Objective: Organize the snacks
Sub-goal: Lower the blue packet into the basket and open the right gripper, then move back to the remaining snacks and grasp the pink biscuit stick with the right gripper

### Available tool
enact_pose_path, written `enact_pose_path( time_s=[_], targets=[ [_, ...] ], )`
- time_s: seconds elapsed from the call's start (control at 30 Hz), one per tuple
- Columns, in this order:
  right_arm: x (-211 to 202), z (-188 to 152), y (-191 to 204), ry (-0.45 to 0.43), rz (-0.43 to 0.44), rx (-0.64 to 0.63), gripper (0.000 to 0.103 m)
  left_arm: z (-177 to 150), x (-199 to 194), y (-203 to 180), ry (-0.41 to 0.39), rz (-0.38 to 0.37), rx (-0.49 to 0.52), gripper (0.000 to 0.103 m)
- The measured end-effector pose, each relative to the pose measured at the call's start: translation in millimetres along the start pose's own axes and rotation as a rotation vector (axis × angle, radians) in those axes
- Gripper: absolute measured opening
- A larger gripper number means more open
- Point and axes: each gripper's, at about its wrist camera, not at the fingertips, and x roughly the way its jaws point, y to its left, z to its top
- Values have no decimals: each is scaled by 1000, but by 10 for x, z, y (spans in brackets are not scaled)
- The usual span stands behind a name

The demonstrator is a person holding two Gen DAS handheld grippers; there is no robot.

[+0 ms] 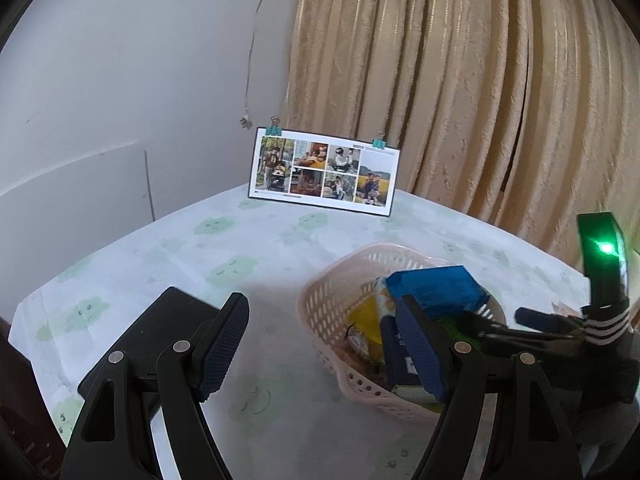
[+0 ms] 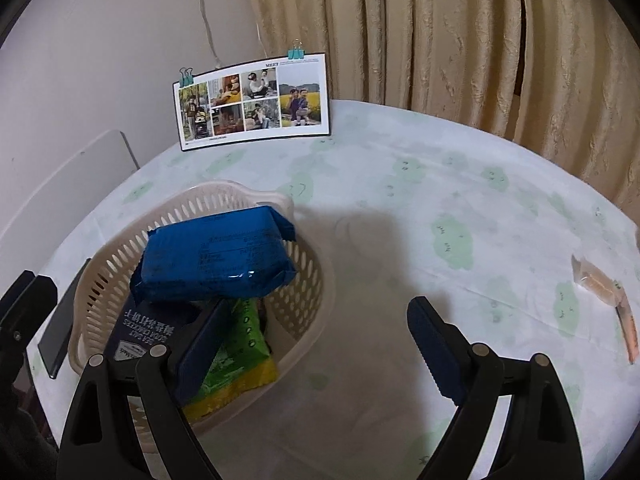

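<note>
Both hand-held grippers gape wide, empty: left hand-held gripper (image 1: 324, 346), right hand-held gripper (image 2: 316, 346). Snacks fill the basket (image 2: 120, 256), a blue packet (image 2: 216, 258) topmost. I judge the orange packet (image 2: 600, 284), well apart on the table (image 2: 400, 184), comes next: reach right, straddle it squarely.

"MEET" atop the photo card (image 2: 254, 102); upside-down "SEA SALT SODA CRACKERS" on the dark box (image 2: 148, 330).
</note>
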Motion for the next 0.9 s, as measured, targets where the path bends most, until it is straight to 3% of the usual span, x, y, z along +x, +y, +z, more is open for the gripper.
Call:
enact_pose_path(
  time_s=[0.47,0.9],
  targets=[
    [-304,-119,-229,-62,59,46,88,35,-45,-278,-1,-36,45,76],
    [-418,-391,-913,-50,-29,123,88,9,-69,-750,12,-93,124,76]
  ],
)
